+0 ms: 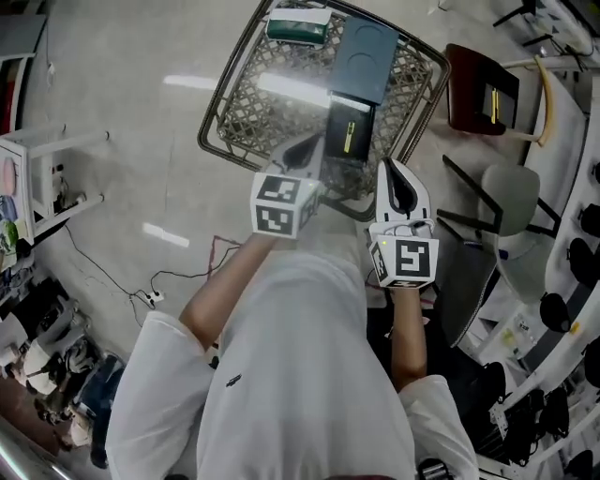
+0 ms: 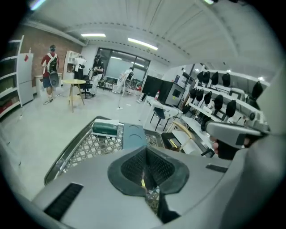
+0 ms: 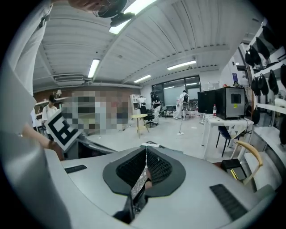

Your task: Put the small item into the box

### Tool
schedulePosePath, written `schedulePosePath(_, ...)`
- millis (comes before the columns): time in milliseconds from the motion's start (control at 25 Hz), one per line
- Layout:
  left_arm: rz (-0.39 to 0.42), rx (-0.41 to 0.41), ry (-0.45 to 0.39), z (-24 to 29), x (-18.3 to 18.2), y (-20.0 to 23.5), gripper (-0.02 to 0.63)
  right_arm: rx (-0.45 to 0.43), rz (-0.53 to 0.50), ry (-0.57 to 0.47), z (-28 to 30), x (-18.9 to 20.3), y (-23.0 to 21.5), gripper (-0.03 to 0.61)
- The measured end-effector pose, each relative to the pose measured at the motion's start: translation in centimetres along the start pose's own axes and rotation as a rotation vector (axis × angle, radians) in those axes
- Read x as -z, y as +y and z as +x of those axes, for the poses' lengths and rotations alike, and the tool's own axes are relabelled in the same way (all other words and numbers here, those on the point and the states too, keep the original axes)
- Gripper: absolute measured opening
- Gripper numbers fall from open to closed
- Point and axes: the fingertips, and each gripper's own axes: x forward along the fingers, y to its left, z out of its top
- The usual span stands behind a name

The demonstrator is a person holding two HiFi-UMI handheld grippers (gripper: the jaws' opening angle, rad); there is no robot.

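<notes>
Basket (image 1: 248, 108) far corner is cut off by the top edge; near rim is hidden behind left gripper (image 1: 305, 155).

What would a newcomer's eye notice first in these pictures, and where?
The wire basket at the top of the head view stands out, with a green box at its far end and a black box near its front edge. Below it, the left gripper and right gripper show bold black-and-white marker cubes.
</notes>
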Motion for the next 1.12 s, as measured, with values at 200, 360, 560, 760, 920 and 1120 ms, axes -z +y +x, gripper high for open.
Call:
schedulePosePath(200,-0.017,-0.017,-0.091,-5.9,-2.1,1.2,0.002,0.007,-0.019,-0.030,-1.7,-2.3,1.3,0.003)
schedulePosePath(360,-0.063,-0.037,-0.189,-9.6,-4.3,2.3,0.002,0.011,-0.026,-0.061,-2.4,-3.9,2.3,0.003)
schedulePosePath(560,-0.019,-0.053,-0.274,-13.2,-6.6,2.2,0.002,-0.002,-0.013,-0.086,-3.8,-6.2,3.4,0.003)
schedulePosePath(760,0.050,-0.057,-0.347,-16.0,-9.2,2.2,0.002,0.002,-0.043,-0.125,-4.4,-8.5,3.5,0.003)
schedulePosePath(920,0.070,-0.039,-0.378,-17.3,-10.1,2.0,0.002,0.017,-0.060,-0.148,-4.9,-9.7,3.3,0.002)
schedulePosePath(1120,0.084,-0.038,-0.406,-18.3,-10.7,2.1,0.002,0.070,-0.050,-0.190,-5.5,-11.0,2.6,0.002)
